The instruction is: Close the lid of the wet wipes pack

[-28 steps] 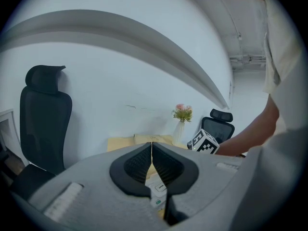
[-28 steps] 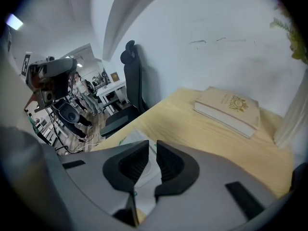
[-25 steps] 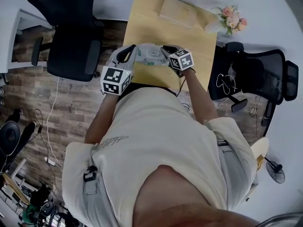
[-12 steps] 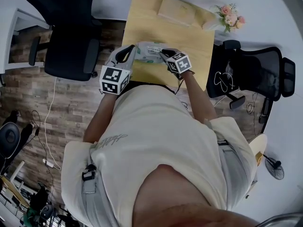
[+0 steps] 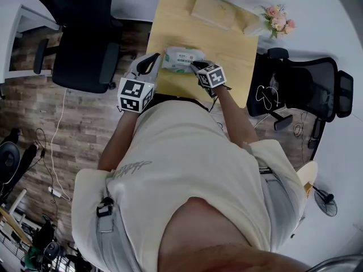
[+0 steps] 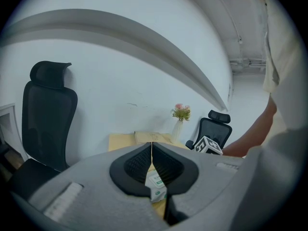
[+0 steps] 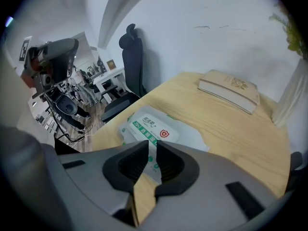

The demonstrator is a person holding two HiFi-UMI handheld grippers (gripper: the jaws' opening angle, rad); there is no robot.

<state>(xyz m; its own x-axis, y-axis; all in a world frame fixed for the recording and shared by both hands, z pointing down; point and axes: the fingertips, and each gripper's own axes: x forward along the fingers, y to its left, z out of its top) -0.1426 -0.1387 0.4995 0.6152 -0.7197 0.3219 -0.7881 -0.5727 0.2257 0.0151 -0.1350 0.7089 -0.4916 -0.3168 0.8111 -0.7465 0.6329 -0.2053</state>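
Pack: wet wipes pack flat on the tabletop, near the front edge, between the two grippers.
Lid: lid lying flat on top of the pack, printed label up, no raised flap visible; whether latched, not determinable.
Left gripper: left gripper just to the left of the pack; fingers pressed together with nothing between them; pack visible beyond, no contact seen.
Right gripper: right gripper over the near right part of the pack; fingers drawn together to a thin slit, holding nothing; contact with the pack not confirmed.
Surroundings: book at the far side of the tabletop, well apart from the pack; flowers at the far right corner.
Progress: judged essentially complete, lid down.
Remaining: at most a firm press on the lid to seat it, then withdrawal of both grippers.
Risk: light pack liable to slide under a one-sided press.
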